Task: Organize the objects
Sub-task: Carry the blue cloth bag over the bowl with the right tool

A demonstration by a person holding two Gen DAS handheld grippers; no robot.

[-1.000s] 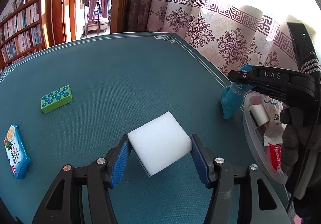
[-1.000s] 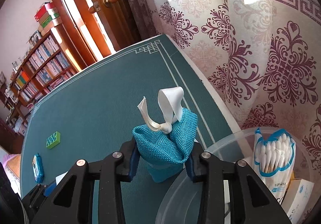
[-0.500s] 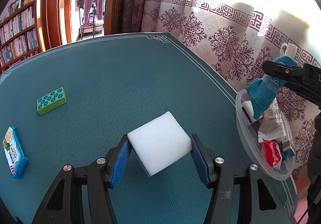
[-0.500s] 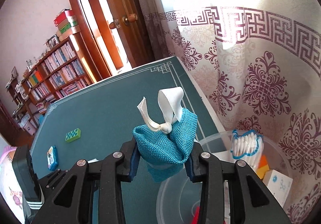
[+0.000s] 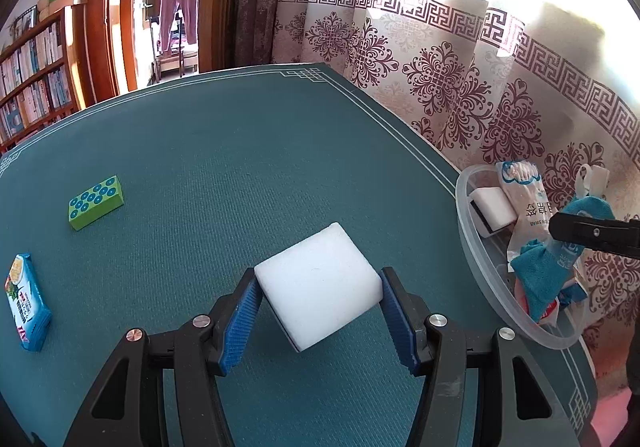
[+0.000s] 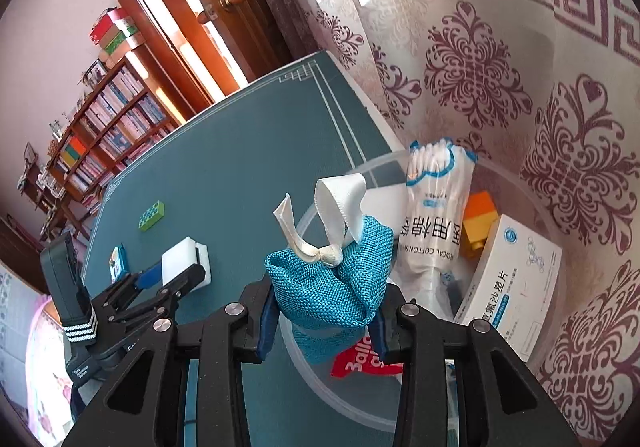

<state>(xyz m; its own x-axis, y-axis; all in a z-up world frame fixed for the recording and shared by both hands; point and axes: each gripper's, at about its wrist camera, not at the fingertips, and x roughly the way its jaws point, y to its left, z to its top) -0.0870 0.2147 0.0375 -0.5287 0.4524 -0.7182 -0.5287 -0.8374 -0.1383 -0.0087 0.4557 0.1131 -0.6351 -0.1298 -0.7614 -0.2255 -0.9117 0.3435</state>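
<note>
My left gripper is shut on a white sponge block and holds it above the teal table. My right gripper is shut on a blue woven pouch with a white ribbon, and holds it over the clear plastic tub at the table's right edge. In the left wrist view the pouch hangs above the tub. The left gripper and sponge also show in the right wrist view.
The tub holds a cotton swab bag, a white box, an orange block and a red packet. A green dotted block and a blue tissue pack lie at the table's left. A patterned curtain hangs behind the tub.
My right gripper has carried the blue pouch from the table beside the tub to above the tub's inside. My left gripper still holds the sponge, shifted slightly.
</note>
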